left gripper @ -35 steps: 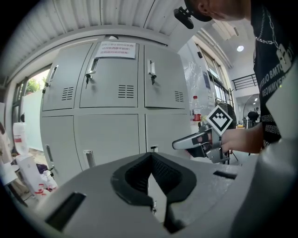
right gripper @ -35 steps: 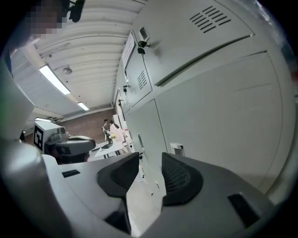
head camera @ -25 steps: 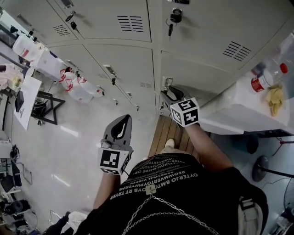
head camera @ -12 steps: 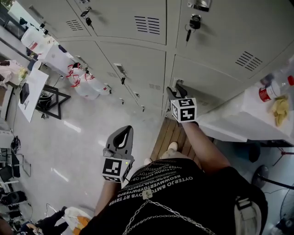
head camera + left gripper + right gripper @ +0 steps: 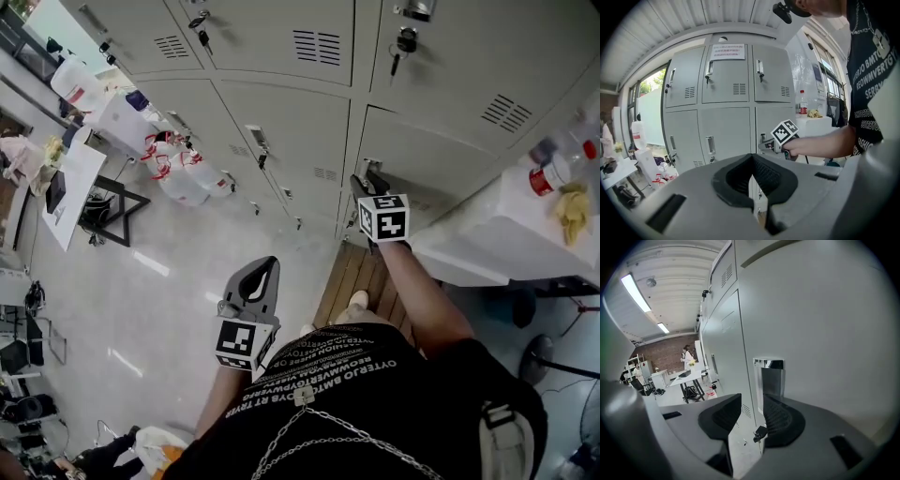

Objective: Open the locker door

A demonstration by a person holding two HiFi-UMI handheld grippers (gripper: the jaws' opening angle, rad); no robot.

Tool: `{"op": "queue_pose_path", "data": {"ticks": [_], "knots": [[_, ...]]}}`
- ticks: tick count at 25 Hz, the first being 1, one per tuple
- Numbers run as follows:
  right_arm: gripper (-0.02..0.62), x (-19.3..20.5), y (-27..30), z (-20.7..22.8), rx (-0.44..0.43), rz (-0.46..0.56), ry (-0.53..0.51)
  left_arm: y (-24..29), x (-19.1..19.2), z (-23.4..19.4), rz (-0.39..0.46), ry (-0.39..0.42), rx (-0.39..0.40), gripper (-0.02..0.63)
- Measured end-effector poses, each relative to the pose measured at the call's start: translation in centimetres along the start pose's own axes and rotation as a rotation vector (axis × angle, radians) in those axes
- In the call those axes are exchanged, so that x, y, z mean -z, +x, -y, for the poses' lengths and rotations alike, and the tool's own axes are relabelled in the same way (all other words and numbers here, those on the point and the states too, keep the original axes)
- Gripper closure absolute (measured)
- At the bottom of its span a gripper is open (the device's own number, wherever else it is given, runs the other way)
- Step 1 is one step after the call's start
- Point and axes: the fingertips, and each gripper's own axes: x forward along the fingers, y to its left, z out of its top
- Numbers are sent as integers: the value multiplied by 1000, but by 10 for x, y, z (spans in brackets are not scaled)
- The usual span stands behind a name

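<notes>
Chrome handle (image 5: 768, 380) sits ahead of my right hand-held gripper (image 5: 364, 180), its jaws just narrowing, gripping nothing. My left hand-held gripper (image 5: 266, 264) is closed, low over open floor (image 5: 159, 272).

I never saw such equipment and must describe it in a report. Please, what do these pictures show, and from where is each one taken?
A person stands before grey lockers, with a hand-held gripper in each hand. One picture comes from a camera on the head, looking down; the other two from cameras riding on the hand-held grippers. The left hand-held gripper is shut and empty. The right hand-held gripper is at a lower locker door: its jaws stand apart, have just been closing, with the metal handle ahead of their gap, not gripped. On the white table at the right are a bottle and something yellow.
</notes>
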Motion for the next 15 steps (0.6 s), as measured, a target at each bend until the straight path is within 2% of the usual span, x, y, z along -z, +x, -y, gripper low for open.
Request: {"op": "queue_pose_path", "data": {"ticks": [9, 15], "knots": [[446, 28, -50, -35, -33, 7, 24, -14, 3, 12, 23, 23, 100, 606], [453, 47, -84, -42, 9, 29, 77, -30, 5, 23, 39, 46, 169, 606]]}}
